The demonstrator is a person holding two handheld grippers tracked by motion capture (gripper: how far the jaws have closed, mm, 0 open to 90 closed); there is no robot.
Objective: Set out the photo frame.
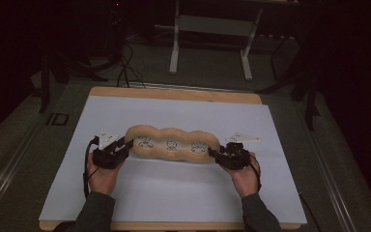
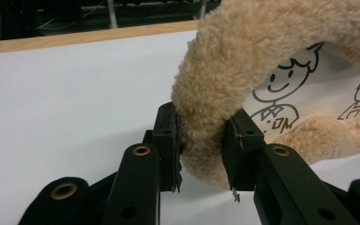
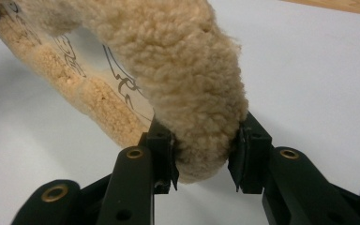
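Observation:
A long tan fleecy cushion (image 1: 171,144) with three cartoon figures drawn on its white middle lies across the white sheet (image 1: 174,193). My left gripper (image 1: 125,146) clamps the cushion's left end. In the left gripper view the jaws (image 2: 204,140) squeeze the fluffy rim (image 2: 225,61), with a drawn figure just beyond. My right gripper (image 1: 216,153) clamps the cushion's right end. In the right gripper view its jaws (image 3: 205,150) press into the woolly rim (image 3: 183,70). A hand holds each gripper from the near side.
The white sheet covers a wooden table whose bare edge (image 1: 174,94) shows at the back. Beyond the table stand a white metal frame (image 1: 210,29) and dark cables (image 1: 125,67) on the floor. The surroundings are dim.

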